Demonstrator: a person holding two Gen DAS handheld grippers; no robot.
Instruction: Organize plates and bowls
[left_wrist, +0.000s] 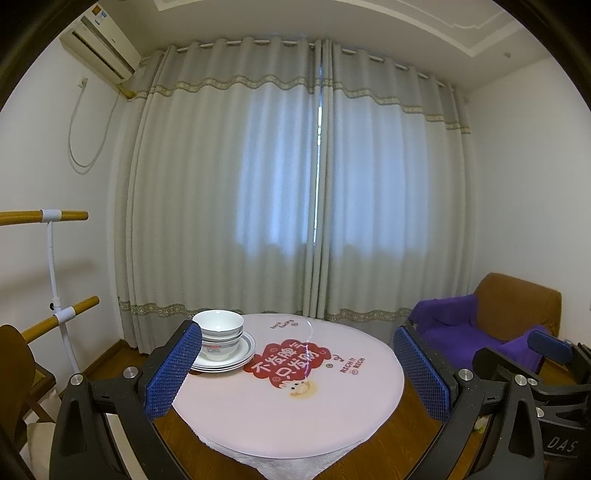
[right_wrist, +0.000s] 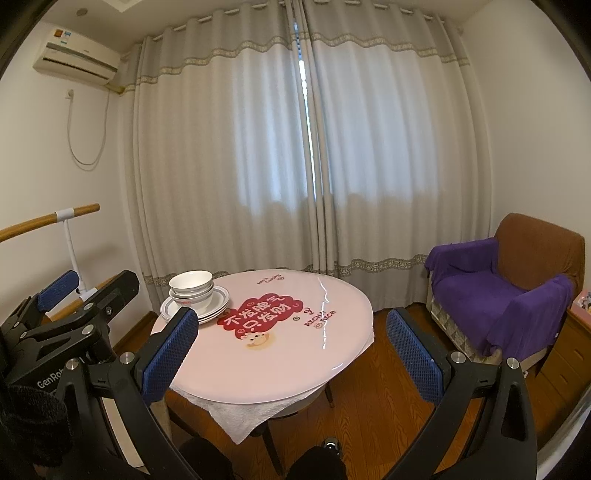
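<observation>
White bowls (left_wrist: 218, 328) sat nested on stacked plates (left_wrist: 242, 357) at the far-left edge of the round pink table (left_wrist: 280, 413); grey curtains (left_wrist: 295, 184) hung behind. Your left gripper (left_wrist: 297, 373) and right gripper (right_wrist: 291, 354) were spread wide, empty.

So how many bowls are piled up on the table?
3 by the rims, though I can't be sure. The white ceramic bowls sit nested on the stacked white plates at the round pink table's far left edge.

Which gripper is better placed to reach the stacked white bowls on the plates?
Left, probably. The left gripper is open beside the stacked white bowls on the striped-rim plates; the right gripper sits farther right.
</observation>
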